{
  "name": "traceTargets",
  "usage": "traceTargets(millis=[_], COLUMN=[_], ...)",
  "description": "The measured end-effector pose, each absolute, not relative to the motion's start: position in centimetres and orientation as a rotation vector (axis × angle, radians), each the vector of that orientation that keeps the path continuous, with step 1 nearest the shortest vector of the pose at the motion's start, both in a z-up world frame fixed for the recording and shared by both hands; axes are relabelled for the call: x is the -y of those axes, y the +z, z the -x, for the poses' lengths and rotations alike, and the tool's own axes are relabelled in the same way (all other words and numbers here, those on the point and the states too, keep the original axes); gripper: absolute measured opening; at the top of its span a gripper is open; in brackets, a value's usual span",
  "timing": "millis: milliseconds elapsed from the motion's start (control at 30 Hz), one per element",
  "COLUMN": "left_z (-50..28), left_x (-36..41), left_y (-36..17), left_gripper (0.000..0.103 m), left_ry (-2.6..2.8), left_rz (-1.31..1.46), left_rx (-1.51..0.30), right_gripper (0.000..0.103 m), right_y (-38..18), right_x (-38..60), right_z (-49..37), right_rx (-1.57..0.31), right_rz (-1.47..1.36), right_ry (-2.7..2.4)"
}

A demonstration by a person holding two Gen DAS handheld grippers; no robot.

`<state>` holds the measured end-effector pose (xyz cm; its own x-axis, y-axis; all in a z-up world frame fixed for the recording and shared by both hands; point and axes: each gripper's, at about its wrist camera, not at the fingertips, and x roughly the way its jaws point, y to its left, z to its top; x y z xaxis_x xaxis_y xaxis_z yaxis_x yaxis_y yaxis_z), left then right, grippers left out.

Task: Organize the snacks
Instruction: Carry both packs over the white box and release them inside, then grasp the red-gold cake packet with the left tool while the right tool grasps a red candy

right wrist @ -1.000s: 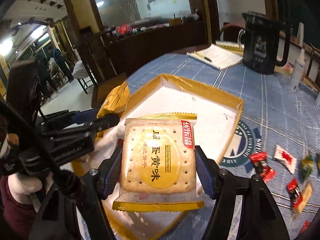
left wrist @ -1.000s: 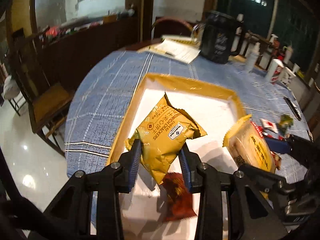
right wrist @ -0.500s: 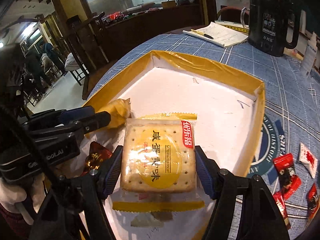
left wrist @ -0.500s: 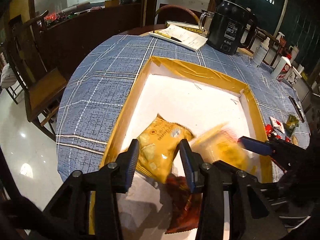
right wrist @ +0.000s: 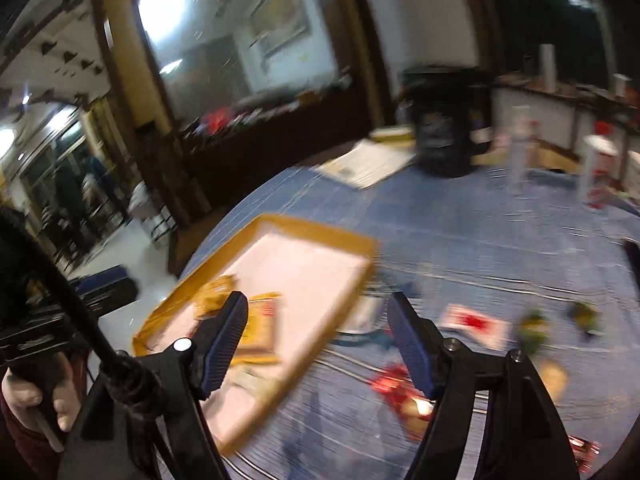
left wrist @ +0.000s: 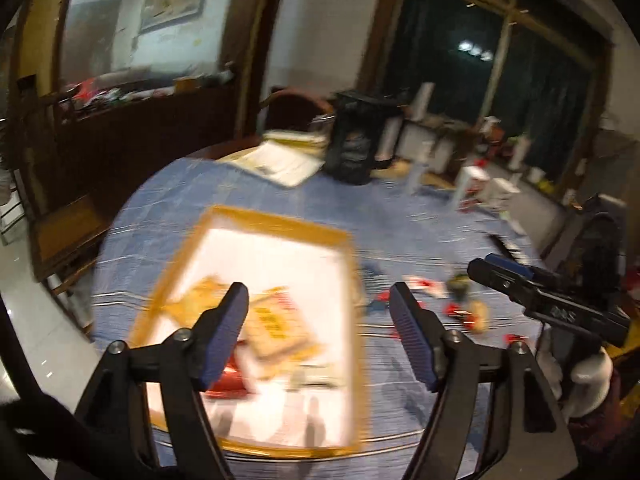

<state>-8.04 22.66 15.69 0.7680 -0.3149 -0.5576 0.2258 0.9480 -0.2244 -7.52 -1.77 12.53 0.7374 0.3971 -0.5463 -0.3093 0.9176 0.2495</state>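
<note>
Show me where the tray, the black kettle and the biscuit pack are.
tray [left wrist: 276, 218]: left wrist view, yellow far rim.
black kettle [right wrist: 442, 136]: right wrist view, middle of body.
biscuit pack [left wrist: 276, 326]: left wrist view, yellow label on its face.

The left gripper [left wrist: 318, 334] pointed downward at a slant, its jaws opening with nothing between the blue pads [left wrist: 224, 332]. The right gripper [right wrist: 316, 344] pointed likewise, jaws opening and empty (both views were motion-blurred). A hand [right wrist: 24, 404] gripped the left gripper's handle.
</note>
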Motion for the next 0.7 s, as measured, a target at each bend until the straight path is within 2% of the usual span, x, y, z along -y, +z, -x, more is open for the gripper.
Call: traceTargets(millis=[133,267,333,367,400,467,700], left_z=[8.1,6.0,5.0,4.7,4.1,3.0,1.4], left_x=[-17.5,-11.8,-9.4,-8.5,-7.8,-6.7,-5.1], left_y=[14.4,11.6,10.2,9.8,9.1,7.5,4.1], left_gripper=[0.076,0.076,0.075,0.068,0.055,0.045,0.045], left_ry=[-0.381,-0.445,-0.443,-0.44,-0.438,-0.429,-0.368], left_rz=[0.176,0.174,0.141,0.137,0.133,0.138,0.105], left_rx=[-0.654,-0.767,-0.818,-0.838,-0.866,-0.936,-0.994], right_gripper=[0.073,0.072,0.066,0.061,0.059,0.054,0.054], right_y=[11.3,9.6,8.2,7.5,6.9,5.7,2.6], right_x=[8.9,13.2,14.2,14.6,14.8,14.4,11.7], right_z=[9.4,9.5,9.0,8.4,8.0,7.0,2.3], right_rx=[-0.66,-0.718,-0.756,-0.777,-0.794,-0.828,-0.903], right_rz=[-0.201,-0.205,-0.198,-0.199,-0.204,-0.213,-0.13], right_ry=[0.283,0.233,0.228,0.234,0.244,0.266,0.306])
